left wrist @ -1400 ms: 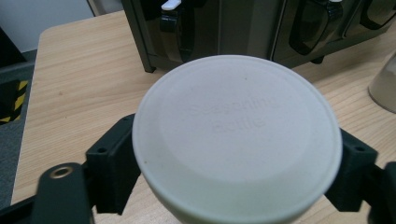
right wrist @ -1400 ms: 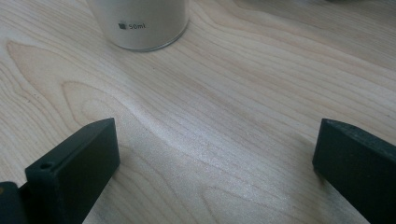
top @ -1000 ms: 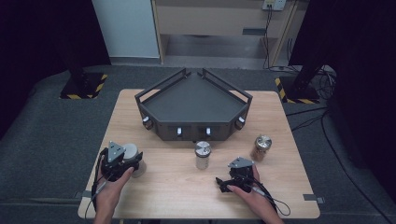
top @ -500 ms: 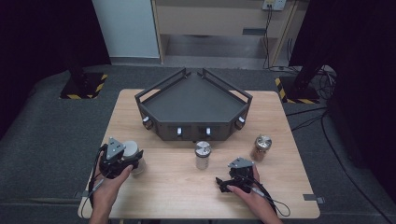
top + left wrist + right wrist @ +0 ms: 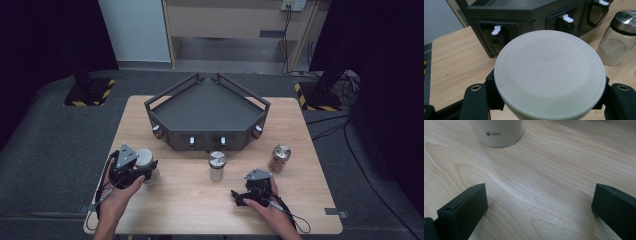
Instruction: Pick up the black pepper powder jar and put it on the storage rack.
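Observation:
A white-lidded jar hangs just above the table's left front, and my left gripper is shut on it. In the left gripper view its round white lid spans the space between the two black jaws. My right gripper rests on the table at the front right. Its jaws stand wide apart over bare wood, so it is open. A glass jar with a metal lid holding white powder stands mid-table, also visible from the left gripper. The base of a jar marked 50ml stands ahead of the right gripper.
A black angular tray with white latches on its front wall occupies the back middle of the table. A second metal-lidded jar with brownish contents stands at the right. Cables trail from both grippers toward the table's front edge.
My left gripper has risen slightly with the white-lidded jar in its grip. The right gripper has stayed where it was.

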{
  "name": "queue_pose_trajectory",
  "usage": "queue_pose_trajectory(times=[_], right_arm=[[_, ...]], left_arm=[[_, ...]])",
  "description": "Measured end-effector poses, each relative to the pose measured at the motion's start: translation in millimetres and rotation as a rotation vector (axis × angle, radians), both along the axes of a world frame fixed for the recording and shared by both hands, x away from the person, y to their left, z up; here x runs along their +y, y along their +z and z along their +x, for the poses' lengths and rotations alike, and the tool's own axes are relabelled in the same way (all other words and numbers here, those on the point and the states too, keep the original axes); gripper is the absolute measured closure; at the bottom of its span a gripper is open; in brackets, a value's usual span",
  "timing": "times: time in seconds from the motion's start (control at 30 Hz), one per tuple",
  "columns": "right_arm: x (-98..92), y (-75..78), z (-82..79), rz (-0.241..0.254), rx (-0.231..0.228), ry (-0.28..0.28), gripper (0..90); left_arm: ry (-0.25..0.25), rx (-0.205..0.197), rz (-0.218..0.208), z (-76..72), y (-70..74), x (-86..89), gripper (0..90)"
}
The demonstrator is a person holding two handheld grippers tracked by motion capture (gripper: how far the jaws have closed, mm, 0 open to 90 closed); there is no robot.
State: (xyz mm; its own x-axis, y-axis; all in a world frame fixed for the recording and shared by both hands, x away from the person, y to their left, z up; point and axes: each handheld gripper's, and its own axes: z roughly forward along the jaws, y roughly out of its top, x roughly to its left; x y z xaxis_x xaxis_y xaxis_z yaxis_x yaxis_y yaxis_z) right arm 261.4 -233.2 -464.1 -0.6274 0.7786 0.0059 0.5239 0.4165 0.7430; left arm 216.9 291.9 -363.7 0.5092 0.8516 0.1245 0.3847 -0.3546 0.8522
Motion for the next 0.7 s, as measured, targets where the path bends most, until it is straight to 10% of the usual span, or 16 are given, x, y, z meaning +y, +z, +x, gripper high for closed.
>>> queue_pose_trajectory(times=[0.7], right_arm=[[0.0,-0.1,0.1,0.0,0.0,0.001,0.4]], left_arm=[[-0.155,-0.009,0.006,21.6,19.0,2.6,32.7]])
